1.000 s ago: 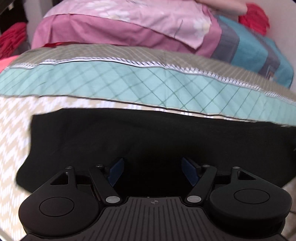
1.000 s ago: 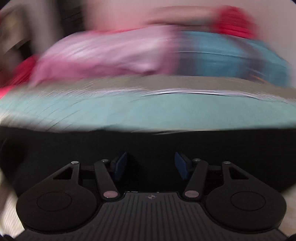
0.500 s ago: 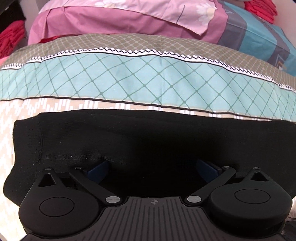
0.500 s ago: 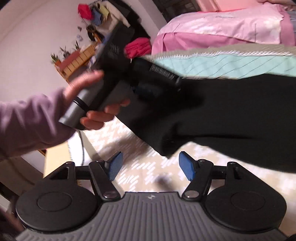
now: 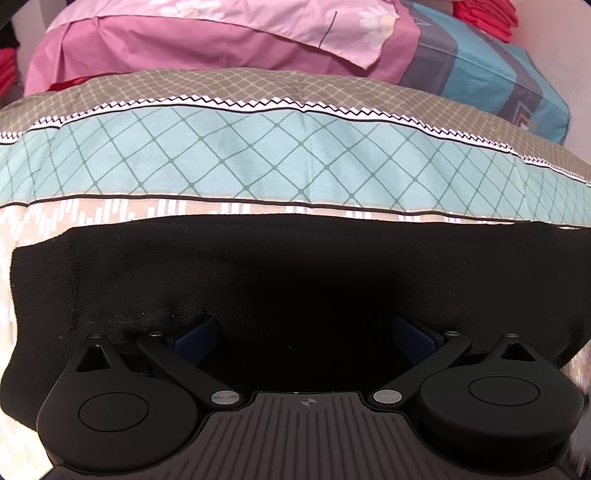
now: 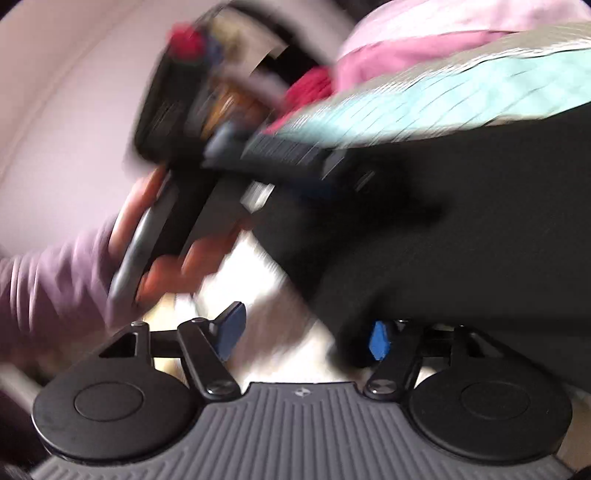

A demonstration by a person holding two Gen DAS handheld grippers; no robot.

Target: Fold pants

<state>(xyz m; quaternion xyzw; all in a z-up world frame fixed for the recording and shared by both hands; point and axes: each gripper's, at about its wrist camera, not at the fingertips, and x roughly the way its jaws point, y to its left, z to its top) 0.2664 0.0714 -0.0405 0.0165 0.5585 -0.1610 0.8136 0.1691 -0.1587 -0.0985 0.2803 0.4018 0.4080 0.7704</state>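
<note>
The black pants (image 5: 295, 273) lie flat across the patterned bedspread (image 5: 258, 162), a hemmed end at the left. My left gripper (image 5: 306, 338) hovers low over the near edge of the pants, fingers spread wide, holding nothing. In the blurred right wrist view, my right gripper (image 6: 304, 338) is open near the pants' corner (image 6: 461, 240), its right pad (image 6: 380, 339) at the fabric edge. The left gripper's body (image 6: 177, 155) and the hand on it show there at the upper left.
Pink pillows (image 5: 207, 40) and a blue-and-grey pillow (image 5: 491, 70) are stacked at the head of the bed. Red clothes (image 5: 484, 14) sit at the far right. A purple sleeve (image 6: 48, 280) and a wall with shelves show in the right wrist view.
My left gripper's fingers opened wider and it moved closer to the pants. My right gripper swung left and now faces the left gripper and the pants' corner.
</note>
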